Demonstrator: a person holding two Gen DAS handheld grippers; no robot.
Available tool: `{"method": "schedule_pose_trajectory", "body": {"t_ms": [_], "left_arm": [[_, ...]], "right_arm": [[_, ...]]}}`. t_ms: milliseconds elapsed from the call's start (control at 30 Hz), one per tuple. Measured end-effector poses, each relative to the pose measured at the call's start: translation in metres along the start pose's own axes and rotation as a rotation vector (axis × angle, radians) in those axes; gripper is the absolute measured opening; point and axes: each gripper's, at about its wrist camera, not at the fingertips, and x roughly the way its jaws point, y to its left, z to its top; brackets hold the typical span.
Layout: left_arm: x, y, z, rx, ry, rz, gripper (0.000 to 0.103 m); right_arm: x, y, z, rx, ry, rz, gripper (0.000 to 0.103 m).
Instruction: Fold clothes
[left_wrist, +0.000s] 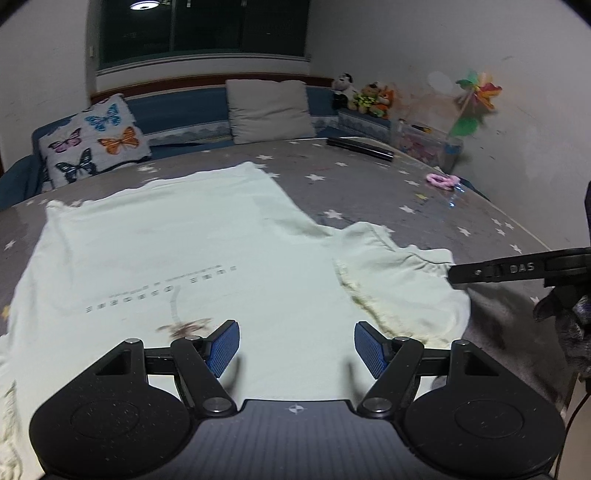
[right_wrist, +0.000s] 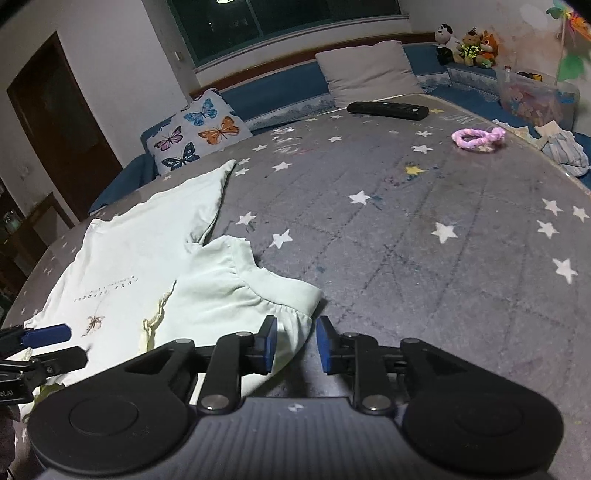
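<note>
Right wrist view: one sleeve (right_wrist: 236, 291) is folded onto the pale T-shirt (right_wrist: 147, 240); further folds remain. Right hand-held gripper (right_wrist: 295, 345) is parted, nothing grasped; left hand-held gripper (left_wrist: 296, 349) is released above the shirt.

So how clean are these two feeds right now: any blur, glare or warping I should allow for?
Left wrist view: strong fisheye bending, dark corners, ceiling lamp reflected in the window, pinwheel and shirt print smeared. Right wrist view: sharper, shirt lettering nearly legible, the same curvature, soft shadow under the right gripper.

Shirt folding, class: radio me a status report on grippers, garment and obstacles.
Left gripper open above shirt. Right gripper open at sleeve, not gripping. Shirt flat, unfolded. Remote and pink band lie apart from the shirt.
</note>
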Motion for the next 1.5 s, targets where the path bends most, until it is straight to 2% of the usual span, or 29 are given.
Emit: {"method": "schedule_pose_trajectory", "body": {"t_ms": [33,100,333,533,867,1100,1200,1267,1433,1500], "left_arm": [[0.003,-0.003,0.001,0.006,0.005,-0.004,0.072],[0.009,-0.008,0.001,0.014,0.014,-0.011,0.072],[0.025,-0.022,-0.002,0.048,0.039,-0.023,0.072],[0.032,-0.029,-0.004,0.074,0.047,-0.021,0.072],[0.023,-0.022,-0.008,0.068,0.033,-0.038,0.072],[-0.003,-0.001,-0.015,0.037,0.002,-0.021,0.072],[-0.013,0.013,-0.018,0.009,-0.009,0.0,0.072],[-0.017,0.02,-0.019,-0.004,-0.014,0.011,0.072],[-0.019,0.026,-0.019,-0.027,-0.02,0.017,0.072],[-0.017,0.022,-0.018,-0.023,-0.02,0.006,0.072]], "right_arm": [[0.001,0.001,0.0,-0.005,-0.003,-0.001,0.022],[0.001,0.001,0.0,-0.001,-0.004,0.006,0.005],[-0.013,-0.004,0.005,0.055,-0.048,0.044,0.004],[-0.026,0.006,0.013,0.029,-0.077,0.074,0.003],[-0.057,0.06,0.023,-0.104,-0.122,0.203,0.003],[-0.057,0.111,0.018,-0.244,-0.092,0.29,0.003],[-0.051,0.127,0.012,-0.294,-0.083,0.282,0.003],[-0.049,0.125,0.011,-0.283,-0.076,0.268,0.005],[-0.036,0.101,0.006,-0.237,-0.053,0.11,0.014],[-0.03,0.086,0.006,-0.192,-0.042,0.046,0.021]]}}
